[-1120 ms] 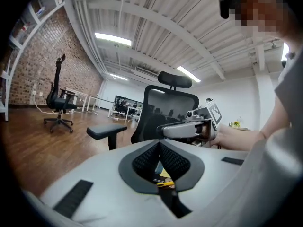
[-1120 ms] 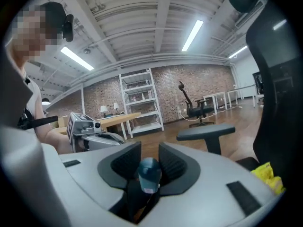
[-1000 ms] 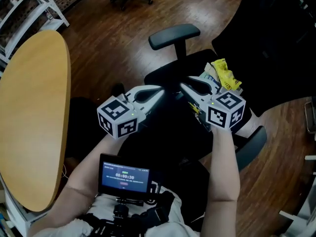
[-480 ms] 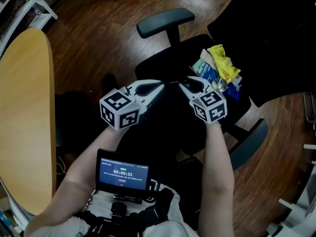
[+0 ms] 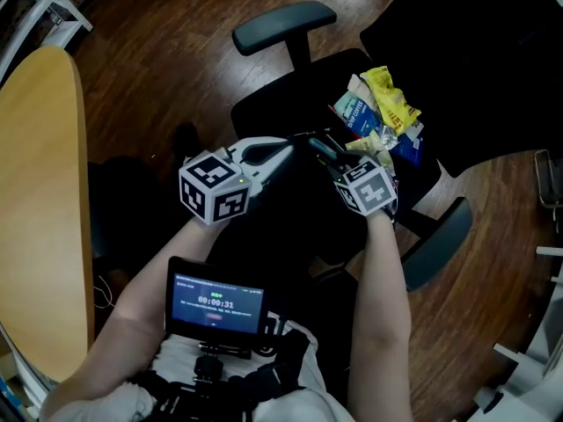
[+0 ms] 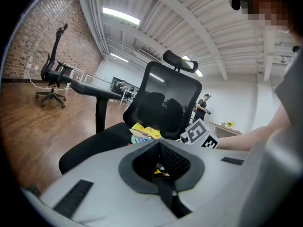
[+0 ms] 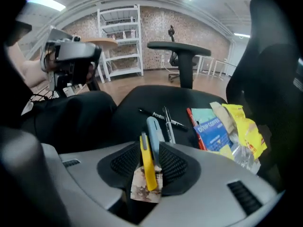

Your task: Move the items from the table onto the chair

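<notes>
Worktop (image 5: pixel 40 192): pale wood, far left | left gripper (image 5: pixel 283 152): jaws closed, nothing held | right gripper (image 5: pixel 324 152): jaws just opening, yellow cutter (image 7: pixel 147 167), blue cutter (image 7: pixel 154 136) and packet (image 7: pixel 142 190) between them, over chair seat (image 5: pixel 290 104) | step, I judge: release; next, widen fully, lift clear beside snack packets (image 5: pixel 387 104) | room: dark plank floor (image 5: pixel 176 69), brick wall (image 7: pixel 161 25)

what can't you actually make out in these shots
- Head view: the table runs off the left edge, so the rest of it is unseen.
- Head view: the right gripper load is lost in dark shadow.
- Right gripper view: its fingers have just been opening, with a yellow cutter, a blue-grey cutter and a small packet between them; the packet's print is blurred.
- Left gripper view: the yellow speck past the shut left gripper is too small to name.
</notes>
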The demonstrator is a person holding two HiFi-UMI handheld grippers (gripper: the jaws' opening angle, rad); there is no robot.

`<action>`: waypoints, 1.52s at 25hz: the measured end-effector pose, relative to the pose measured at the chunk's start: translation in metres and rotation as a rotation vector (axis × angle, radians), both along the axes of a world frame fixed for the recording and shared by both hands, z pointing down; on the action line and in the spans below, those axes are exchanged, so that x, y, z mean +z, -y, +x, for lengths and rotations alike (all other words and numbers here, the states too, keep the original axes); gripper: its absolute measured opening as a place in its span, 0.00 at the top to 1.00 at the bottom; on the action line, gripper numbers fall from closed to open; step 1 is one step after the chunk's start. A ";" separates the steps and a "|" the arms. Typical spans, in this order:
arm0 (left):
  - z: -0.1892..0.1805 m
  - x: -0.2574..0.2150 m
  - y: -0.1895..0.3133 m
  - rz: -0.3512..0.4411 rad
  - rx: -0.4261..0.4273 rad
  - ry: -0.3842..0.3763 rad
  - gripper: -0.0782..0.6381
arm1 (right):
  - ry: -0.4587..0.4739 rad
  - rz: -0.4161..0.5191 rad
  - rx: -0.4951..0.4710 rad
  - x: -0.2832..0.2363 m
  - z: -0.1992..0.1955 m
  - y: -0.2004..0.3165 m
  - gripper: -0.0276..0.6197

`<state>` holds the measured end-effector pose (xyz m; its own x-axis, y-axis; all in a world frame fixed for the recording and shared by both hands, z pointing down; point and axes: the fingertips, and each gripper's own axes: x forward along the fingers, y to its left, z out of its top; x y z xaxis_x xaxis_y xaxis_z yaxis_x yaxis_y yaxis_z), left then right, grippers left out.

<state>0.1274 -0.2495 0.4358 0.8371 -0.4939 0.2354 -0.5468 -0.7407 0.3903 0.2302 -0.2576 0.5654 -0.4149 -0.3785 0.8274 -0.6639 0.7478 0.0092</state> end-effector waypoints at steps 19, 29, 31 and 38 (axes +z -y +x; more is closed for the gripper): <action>-0.020 -0.050 0.009 0.102 -0.071 -0.008 0.88 | 0.385 0.383 -0.046 -0.165 -0.071 0.032 0.96; -0.043 -0.082 0.029 0.236 -0.171 0.005 0.88 | 0.718 0.492 -0.198 -0.241 -0.124 0.045 0.96; -0.045 -0.066 0.043 0.270 -0.220 0.014 0.88 | 0.792 0.499 -0.264 -0.227 -0.131 0.056 0.96; -0.068 -0.088 0.038 0.328 -0.394 0.071 0.88 | 0.966 0.525 -0.497 -0.258 -0.166 0.033 0.96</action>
